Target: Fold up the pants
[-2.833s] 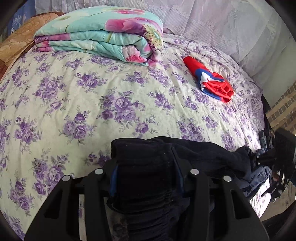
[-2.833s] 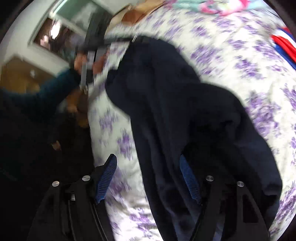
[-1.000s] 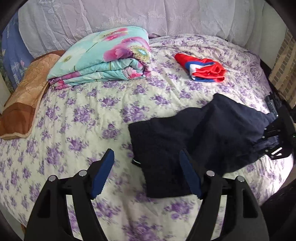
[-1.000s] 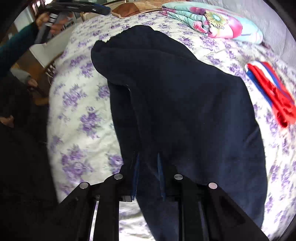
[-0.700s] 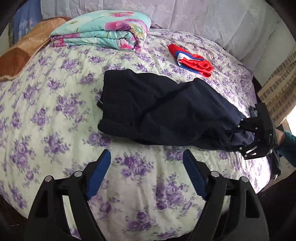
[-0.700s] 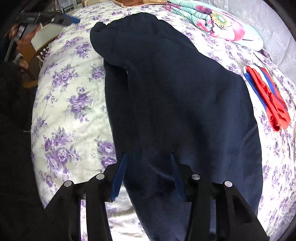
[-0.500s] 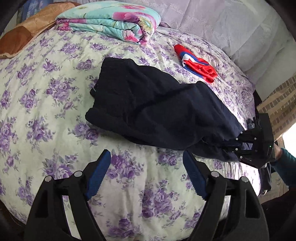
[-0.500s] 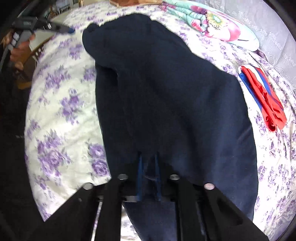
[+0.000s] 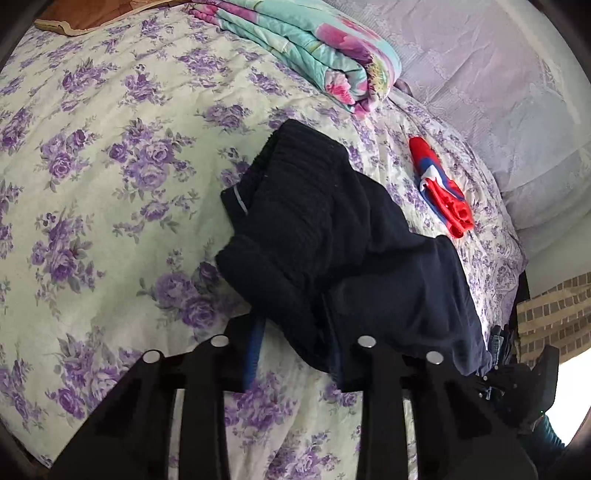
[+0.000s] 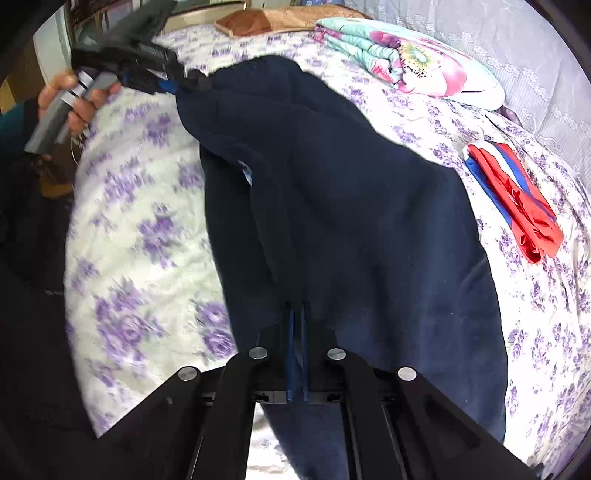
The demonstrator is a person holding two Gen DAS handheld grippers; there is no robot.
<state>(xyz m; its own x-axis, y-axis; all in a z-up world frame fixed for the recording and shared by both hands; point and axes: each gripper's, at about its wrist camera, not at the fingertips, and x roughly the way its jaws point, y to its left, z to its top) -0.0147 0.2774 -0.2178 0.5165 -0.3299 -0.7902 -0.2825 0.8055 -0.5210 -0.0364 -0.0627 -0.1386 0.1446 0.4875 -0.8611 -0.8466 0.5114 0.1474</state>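
A bed in purple-flowered cover, pale lilac quilted headboard behind, brick-patterned wall beside it.

A bedroom in a home. Shown by a wide bed under a quilted cover printed with purple roses, a folded floral blanket near the head, a brown pillow beside it, pale lavender fabric along the back, dark pants and a red-and-blue garment laid out on top.

bedspread left of pants free; folded quilt, red cloth block far side.
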